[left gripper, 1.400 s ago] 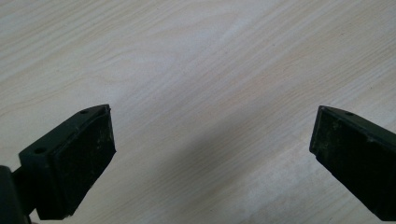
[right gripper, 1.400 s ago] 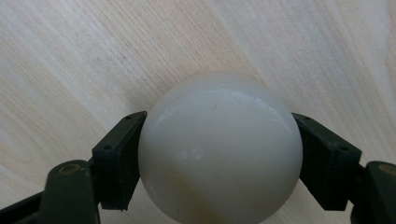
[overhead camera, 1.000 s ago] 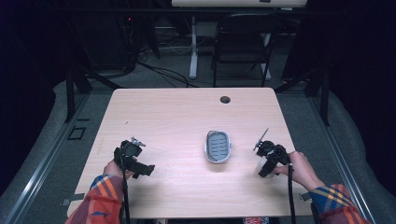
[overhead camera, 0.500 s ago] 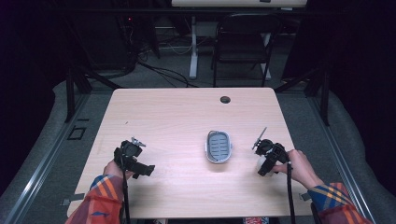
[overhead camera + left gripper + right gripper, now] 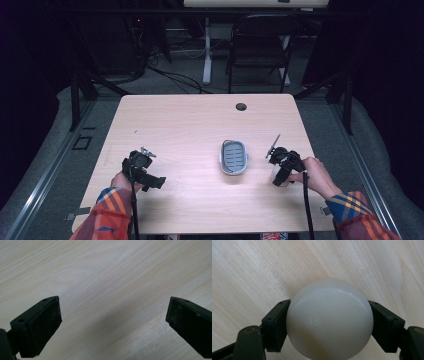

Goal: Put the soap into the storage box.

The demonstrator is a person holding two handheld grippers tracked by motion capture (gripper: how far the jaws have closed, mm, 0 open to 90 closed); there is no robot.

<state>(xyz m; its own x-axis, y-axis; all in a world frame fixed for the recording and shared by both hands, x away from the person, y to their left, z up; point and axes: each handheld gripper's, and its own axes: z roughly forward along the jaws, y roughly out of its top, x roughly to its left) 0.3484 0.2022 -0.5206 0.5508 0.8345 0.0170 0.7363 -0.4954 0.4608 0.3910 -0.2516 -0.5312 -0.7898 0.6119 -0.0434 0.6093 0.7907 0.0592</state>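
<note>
Already we have the smooth white ball (image 5: 329, 320) clenched between the jaws of our right gripper (image 5: 281, 172), low over the pale wooden table (image 5: 200, 130) near its right edge. Our left gripper (image 5: 142, 172) rests released on the other side, jaws wide over bare wood. Farther in, to the left of the ball, lies the grey slotted oval tray (image 5: 234, 157), long axis running away from us; our right hand is clearly nearer to it.

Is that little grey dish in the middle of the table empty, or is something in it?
Empty. The high view shows the grey dish with its ridged floor bare; the white ball sits clamped in the right gripper, beside the dish.
</note>
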